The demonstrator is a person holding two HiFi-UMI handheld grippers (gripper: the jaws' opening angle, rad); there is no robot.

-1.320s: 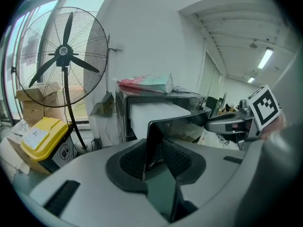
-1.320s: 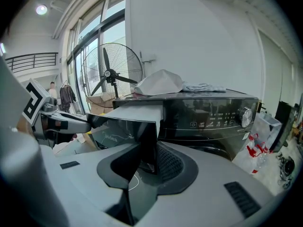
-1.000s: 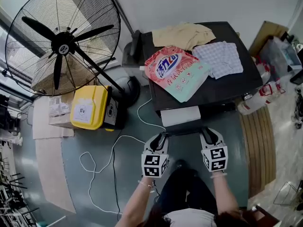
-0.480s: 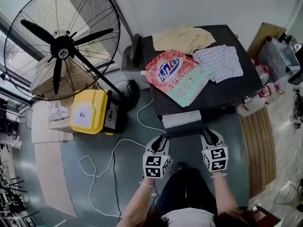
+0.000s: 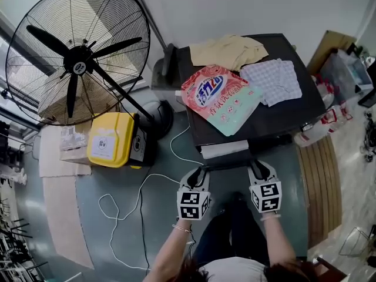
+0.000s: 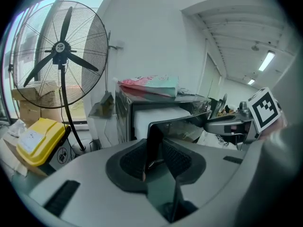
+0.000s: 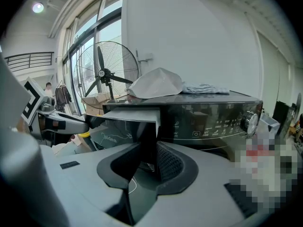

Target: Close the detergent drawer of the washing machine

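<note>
The left tongs point(image 5: 201, 170) stand narrowly spread and pinch the left end of the dark front panel of the detergent drawer point(image 5: 225, 149). The right tongs point(image 5: 257, 166) pinch the right end the same way. The drawer stands pulled out from the 6 o'clock face of the washing machine point(image 5: 282, 113), its white body showing. A detergent bag point(image 5: 220, 93), a beige cloth point(image 5: 228, 47) and a checked cloth point(image 5: 273, 78) lie on top of the machine. A yellow box point(image 5: 110, 133) sits at 9 o'clock of the drawer, and a standing fan point(image 5: 76, 51) at 10 o'clock. A white cable point(image 5: 141, 192) loops over the floor at 8 o'clock.
</note>
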